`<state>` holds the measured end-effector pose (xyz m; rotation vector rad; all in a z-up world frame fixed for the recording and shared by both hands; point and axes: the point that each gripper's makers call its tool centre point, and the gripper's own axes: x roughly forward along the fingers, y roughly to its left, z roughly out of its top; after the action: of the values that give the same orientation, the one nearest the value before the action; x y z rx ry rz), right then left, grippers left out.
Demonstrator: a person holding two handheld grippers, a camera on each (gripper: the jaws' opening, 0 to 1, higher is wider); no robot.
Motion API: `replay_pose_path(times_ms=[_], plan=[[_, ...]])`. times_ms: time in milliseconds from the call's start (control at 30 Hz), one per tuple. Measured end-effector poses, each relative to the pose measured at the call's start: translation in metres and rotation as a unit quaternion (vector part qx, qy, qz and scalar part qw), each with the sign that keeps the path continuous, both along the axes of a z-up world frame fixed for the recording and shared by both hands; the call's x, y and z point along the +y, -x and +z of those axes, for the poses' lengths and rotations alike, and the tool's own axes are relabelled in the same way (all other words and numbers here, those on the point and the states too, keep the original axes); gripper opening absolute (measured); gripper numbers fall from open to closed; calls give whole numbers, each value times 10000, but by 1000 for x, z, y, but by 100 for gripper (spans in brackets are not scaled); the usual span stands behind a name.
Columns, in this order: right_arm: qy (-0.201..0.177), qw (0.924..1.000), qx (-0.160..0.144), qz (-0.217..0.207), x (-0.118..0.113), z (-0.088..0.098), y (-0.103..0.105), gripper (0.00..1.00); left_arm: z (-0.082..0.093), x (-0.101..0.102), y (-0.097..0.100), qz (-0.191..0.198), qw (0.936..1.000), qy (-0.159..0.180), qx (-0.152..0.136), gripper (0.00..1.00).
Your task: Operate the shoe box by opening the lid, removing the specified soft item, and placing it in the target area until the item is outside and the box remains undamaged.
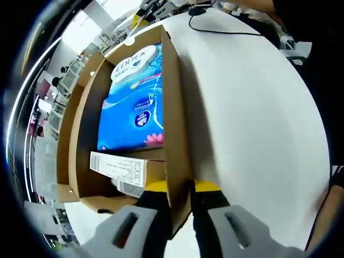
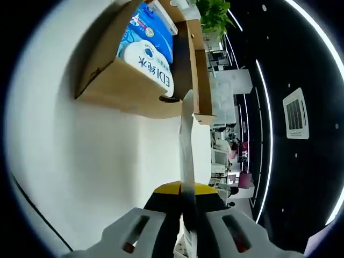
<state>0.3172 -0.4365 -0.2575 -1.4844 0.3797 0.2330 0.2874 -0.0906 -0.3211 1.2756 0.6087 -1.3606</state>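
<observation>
My left gripper (image 1: 181, 207) has its jaws closed narrow on the box's (image 1: 174, 134) long side wall, one jaw inside the cardboard and one outside, right at the near corner. The box sits open on the white counter (image 1: 252, 123), and the blue tissue pack (image 1: 137, 102) lies inside it, flat on the bottom toward the far end. Nearer to me in the box there is a smaller carton with a white printed label (image 1: 119, 170), just beside the pack. A black cable (image 1: 226, 29) runs over the far part of the counter, well apart from the box. My right gripper (image 2: 185, 201) pinches a thin pale strip (image 2: 186, 145) between its jaws; the strip runs from the jaws up to the box's (image 2: 126, 88) near corner, and I cannot tell whether it is a flap of the lid or a loose sheet. From this side the box appears tilted in the view, with the tissue pack (image 2: 148, 56) showing over its brown wall, still inside. A green plant (image 2: 214, 16) stands beyond the box.
</observation>
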Motion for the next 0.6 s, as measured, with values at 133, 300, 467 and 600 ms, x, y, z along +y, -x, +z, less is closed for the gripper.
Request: replay_pose_path(times_ms=[133, 300, 467, 600], plan=[[-35, 9999, 135, -4, -5, -13, 1, 1, 0, 0, 0, 2, 10000, -2, 0, 12], [-84, 9992, 394, 27, -7, -32, 3, 1, 0, 0, 0, 3, 10000, -4, 1, 12], [-123, 9983, 570, 48, -6, -43, 6, 1, 0, 0, 0, -7, 10000, -1, -1, 12], [-103, 9971, 747, 71, -4, -53, 10, 1, 0, 0, 0, -2, 10000, -3, 3, 12]])
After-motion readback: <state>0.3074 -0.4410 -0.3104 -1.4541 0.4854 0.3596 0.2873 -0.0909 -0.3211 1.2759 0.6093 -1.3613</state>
